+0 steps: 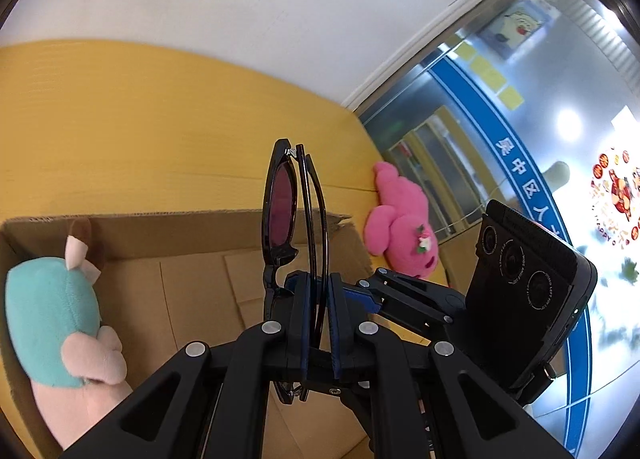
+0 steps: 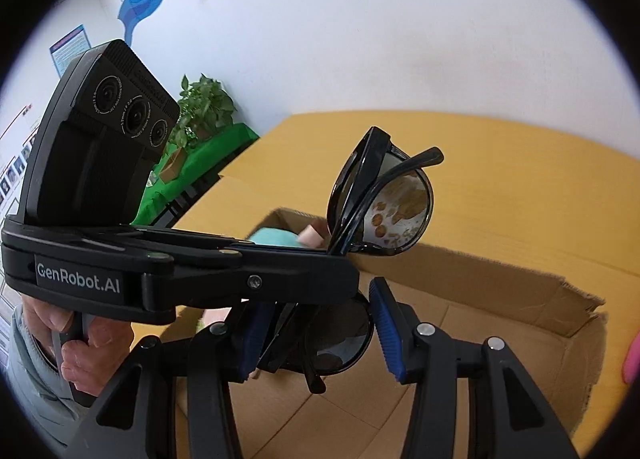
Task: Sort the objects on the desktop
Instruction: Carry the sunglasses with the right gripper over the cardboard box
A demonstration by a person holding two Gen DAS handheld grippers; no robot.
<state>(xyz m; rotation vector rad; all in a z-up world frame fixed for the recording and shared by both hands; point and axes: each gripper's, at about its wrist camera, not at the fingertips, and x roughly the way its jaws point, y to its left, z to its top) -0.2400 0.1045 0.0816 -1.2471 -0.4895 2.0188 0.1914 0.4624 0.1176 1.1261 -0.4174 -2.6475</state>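
While the left hand-held gripper (image 1: 317,311) clamps the folded sunglasses (image 1: 294,215), the right hand-held gripper (image 2: 316,333) gapes beside them.

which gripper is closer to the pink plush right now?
Right. The right gripper reaches in beside the pink plush, jaws open around the sunglasses. The left gripper is clamped on those sunglasses over the cardboard box, farther away.
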